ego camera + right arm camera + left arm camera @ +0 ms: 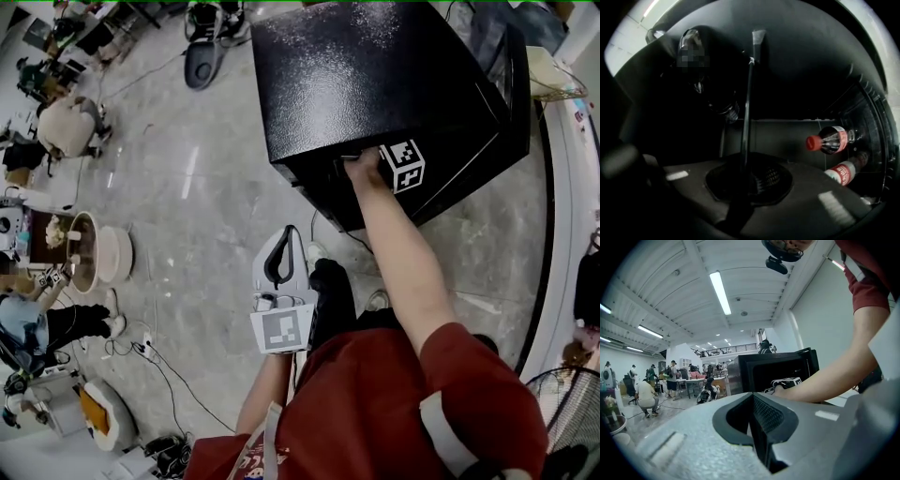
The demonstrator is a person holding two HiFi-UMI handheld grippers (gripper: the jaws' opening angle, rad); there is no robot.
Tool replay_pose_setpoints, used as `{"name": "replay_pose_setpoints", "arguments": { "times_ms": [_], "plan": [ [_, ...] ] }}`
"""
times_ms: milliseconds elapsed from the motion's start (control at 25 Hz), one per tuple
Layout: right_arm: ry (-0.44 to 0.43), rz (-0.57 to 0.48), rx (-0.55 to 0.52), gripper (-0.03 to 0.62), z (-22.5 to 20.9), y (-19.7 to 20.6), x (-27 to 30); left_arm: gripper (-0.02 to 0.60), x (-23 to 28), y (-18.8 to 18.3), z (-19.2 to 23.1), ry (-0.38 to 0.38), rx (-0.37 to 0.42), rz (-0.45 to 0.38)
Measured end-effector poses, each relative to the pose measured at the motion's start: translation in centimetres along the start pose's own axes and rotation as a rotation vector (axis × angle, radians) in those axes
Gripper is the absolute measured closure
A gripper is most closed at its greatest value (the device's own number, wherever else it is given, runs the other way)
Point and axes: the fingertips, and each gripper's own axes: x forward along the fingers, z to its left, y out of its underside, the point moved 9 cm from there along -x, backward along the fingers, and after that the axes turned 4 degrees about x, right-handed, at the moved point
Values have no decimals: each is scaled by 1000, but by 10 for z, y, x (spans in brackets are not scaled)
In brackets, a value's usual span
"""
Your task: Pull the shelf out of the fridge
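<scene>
Right hand-held gripper [746, 176] clamped shut on thin shelf [749, 93] edge, shelf inside fridge [375, 84]. Left hand-held gripper [751, 420] closed, empty, idle. Risk: thin edge slips from grip; jerky pull topples bottles [832, 139] nearby.

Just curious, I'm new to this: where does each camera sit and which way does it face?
Head view: on the person's head, looking steeply down at the fridge; shows right forearm, left gripper.
Left gripper view: on that gripper, facing level towards the fridge; shows its shut jaws, the right forearm.
Right gripper view: on the right gripper, inside the fridge, facing bottles; jaws shut on the shelf.
Shared: the first two both show fridge and right forearm.
</scene>
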Motion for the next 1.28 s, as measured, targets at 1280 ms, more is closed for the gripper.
{"name": "replay_pose_setpoints", "arguments": {
  "times_ms": [1280],
  "plan": [
    [-40, 31, 28, 583, 2, -15, -41, 575, -8, -7, -18, 34, 39, -1]
  ]
}}
